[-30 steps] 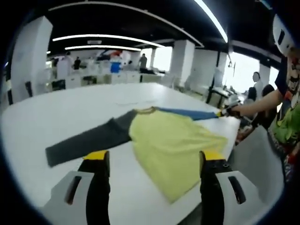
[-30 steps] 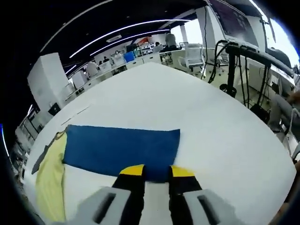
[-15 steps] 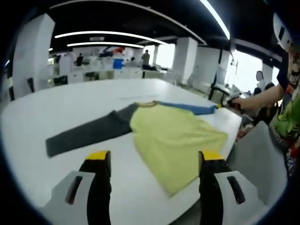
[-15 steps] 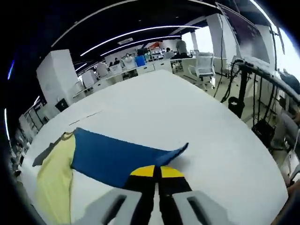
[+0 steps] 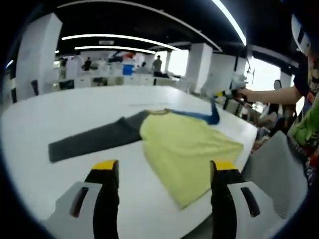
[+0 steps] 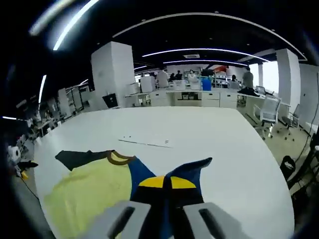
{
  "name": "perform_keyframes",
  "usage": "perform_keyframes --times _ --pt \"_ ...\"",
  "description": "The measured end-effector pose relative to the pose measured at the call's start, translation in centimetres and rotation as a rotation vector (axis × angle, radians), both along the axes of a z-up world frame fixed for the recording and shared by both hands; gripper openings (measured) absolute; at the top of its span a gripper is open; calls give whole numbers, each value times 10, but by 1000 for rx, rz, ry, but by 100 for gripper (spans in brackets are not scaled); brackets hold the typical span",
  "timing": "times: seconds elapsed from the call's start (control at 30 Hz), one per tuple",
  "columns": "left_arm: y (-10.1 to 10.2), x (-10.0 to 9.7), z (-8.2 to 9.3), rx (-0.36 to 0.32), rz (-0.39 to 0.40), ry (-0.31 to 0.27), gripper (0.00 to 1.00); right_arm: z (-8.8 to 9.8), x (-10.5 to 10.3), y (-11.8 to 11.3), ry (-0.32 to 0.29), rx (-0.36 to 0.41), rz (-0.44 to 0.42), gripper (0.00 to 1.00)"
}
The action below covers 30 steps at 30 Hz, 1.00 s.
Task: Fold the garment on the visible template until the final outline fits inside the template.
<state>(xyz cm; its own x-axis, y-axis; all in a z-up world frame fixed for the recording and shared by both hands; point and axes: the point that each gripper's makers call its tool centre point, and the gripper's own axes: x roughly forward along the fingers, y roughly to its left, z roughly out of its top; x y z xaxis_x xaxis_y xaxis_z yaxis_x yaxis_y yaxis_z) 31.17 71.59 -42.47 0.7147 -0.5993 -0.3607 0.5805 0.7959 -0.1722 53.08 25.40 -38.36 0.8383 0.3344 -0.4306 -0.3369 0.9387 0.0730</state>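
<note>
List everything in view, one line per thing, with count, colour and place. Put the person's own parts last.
table: one, white, under the garment.
garment: one, yellow body, flat on the table's near part.
grey sleeve: one, dark grey, flat on the table, stretched away from the body.
blue sleeve: one, blue, cuff end lifted off the table in the right gripper.
marks: a thin line, dark, on the table beyond the collar.
office chairs: a few, white, beyond the table's far edge.
people: several, far off among the desks.
left gripper: one, yellow tips, jaws wide apart over the garment's hem side.
right gripper: one, yellow tips, shut on the blue sleeve.
arm: one, bare, reaching over the table's edge.
</note>
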Motion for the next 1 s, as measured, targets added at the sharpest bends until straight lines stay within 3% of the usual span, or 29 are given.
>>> perform_keyframes --times 0.23,0.33,0.43,0.8,1.0 --pt "7 -4 -5 -3 2 5 71 27 25 89 -48 32 163 0" --pt "10 -5 -9 3 -7 14 71 36 37 116 -67 45 216 0" --pt "12 -7 -16 25 -27 31 71 45 33 152 -85 53 273 0" --pt "8 -6 -19 8 -55 33 70 74 34 244 -129 132 432 0" --pt "6 -4 -22 7 -73 38 70 70 22 287 -118 141 522 0"
